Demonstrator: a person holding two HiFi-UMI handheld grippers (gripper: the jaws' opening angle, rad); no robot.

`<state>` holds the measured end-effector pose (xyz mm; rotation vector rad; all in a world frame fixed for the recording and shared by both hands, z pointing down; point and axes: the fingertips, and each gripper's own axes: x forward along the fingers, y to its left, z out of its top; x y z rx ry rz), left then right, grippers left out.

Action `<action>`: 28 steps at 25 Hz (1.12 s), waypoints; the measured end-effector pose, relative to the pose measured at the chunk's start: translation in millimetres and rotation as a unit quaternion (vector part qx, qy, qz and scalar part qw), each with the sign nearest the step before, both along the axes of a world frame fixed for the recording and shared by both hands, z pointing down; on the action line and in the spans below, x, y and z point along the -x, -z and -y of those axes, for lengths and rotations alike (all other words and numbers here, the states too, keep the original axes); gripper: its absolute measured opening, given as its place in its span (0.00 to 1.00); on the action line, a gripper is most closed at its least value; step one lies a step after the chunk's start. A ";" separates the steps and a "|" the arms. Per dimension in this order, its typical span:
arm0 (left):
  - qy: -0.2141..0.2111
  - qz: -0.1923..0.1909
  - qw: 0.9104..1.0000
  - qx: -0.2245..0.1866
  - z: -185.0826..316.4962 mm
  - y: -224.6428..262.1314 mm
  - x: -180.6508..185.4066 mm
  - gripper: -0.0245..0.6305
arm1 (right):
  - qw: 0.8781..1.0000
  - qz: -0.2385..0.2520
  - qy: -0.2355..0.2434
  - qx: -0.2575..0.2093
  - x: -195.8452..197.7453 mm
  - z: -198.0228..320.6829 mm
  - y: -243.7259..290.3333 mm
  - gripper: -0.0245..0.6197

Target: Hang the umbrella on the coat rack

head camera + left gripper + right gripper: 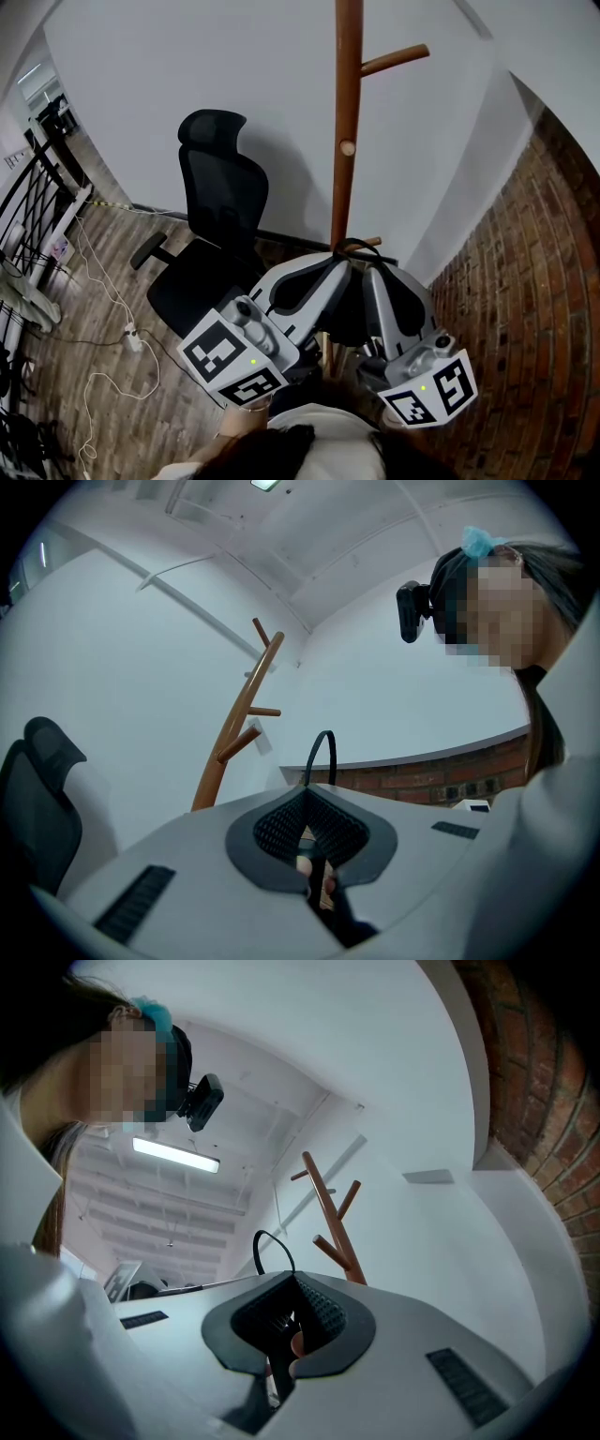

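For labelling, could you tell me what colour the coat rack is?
The coat rack is reddish-brown wood, clearest in the head view.

The coat rack (348, 112) pole rises through the middle of the frame. One peg (394, 59) juts to the upper right, with open white wall on either side. An office chair (211, 234) crowds the left centre, near the pole. The brick wall (534, 281) shuts in the right side. Cables (103, 291) trail over the floor at lower left. The left gripper (323, 272) and right gripper (375, 277), both clamped on the umbrella (315, 874), fill the lower centre before the pole.
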<state>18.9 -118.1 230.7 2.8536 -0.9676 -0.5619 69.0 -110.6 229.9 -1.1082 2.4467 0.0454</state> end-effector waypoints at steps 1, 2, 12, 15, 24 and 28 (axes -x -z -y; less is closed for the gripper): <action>0.000 0.000 1.000 -0.001 2.7 1.1 0.4 0.05 | 1.000 0.000 0.000 -0.001 0.4 3.0 1.0 0.09; 0.000 0.001 1.000 -0.002 5.4 2.1 0.8 0.05 | 1.000 0.000 0.000 -0.002 0.7 5.8 2.0 0.09; -0.002 0.005 1.000 -0.013 28.3 8.3 4.7 0.05 | 1.000 0.006 -0.001 -0.010 3.7 29.1 8.5 0.09; -0.003 0.006 1.000 -0.014 35.4 9.0 4.8 0.05 | 1.000 0.005 -0.002 -0.010 4.6 36.5 8.1 0.09; -0.007 0.002 1.000 -0.021 53.6 15.9 8.6 0.05 | 1.000 0.007 -0.007 -0.019 8.0 54.5 16.0 0.09; -0.009 0.000 1.000 -0.027 60.2 20.3 10.5 0.05 | 1.000 0.008 -0.009 -0.024 9.3 61.2 20.5 0.09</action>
